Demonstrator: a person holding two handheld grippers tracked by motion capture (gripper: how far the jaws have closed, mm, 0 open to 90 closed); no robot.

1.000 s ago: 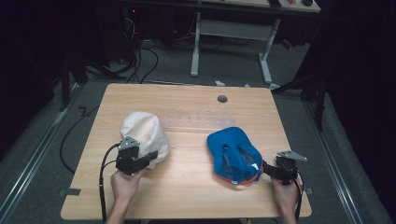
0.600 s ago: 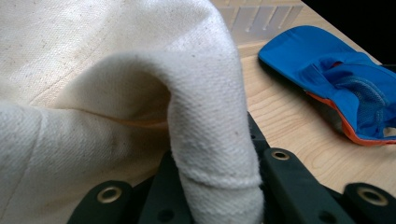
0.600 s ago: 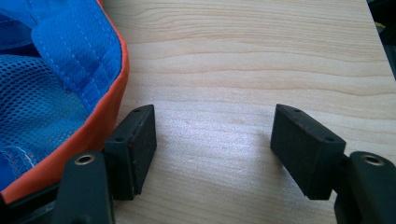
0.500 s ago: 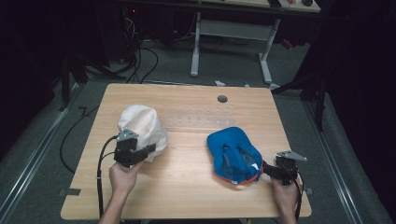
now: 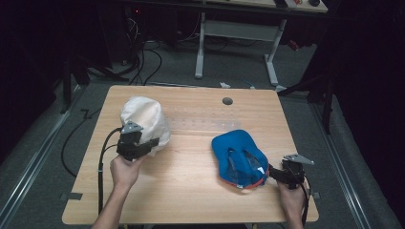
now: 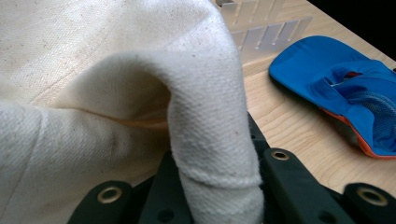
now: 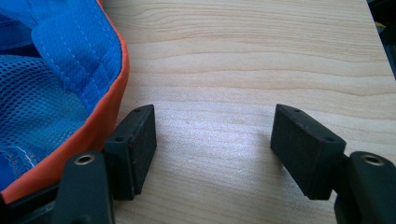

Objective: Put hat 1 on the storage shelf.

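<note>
Cream cap [image 5: 143, 119] sits at about nine o'clock on the wooden table [image 5: 191, 200], and the left gripper [image 5: 152, 144] has it: in the left gripper view a fold of the cream fabric [image 6: 212, 154] runs straight down between the black jaws, pinched tight. From above, the body of the cap bulges up and away from the hand, toward twelve o'clock, so the grab looks made and the lift looks under way, though how much of the cap is clear of the wood I can't tell.

Over at four o'clock lies the blue cap [image 5: 241, 157], upside down, mesh lining and orange edge showing. The right gripper [image 5: 273, 172] waits at its three o'clock side, and the right gripper view tells the story: jaws wide apart, bare wood between them, the one jaw just beside the orange rim [image 7: 100, 126] but pressing on nothing.

So, my read: one cap secured, the other not yet taken. What's left is closing on that blue rim and moving both wherever they belong. A clear slotted organiser [image 5: 205, 123] lies flat at twelve o'clock between the caps, untouched. A round cable hole [image 5: 227, 101] sits beyond it.
</note>
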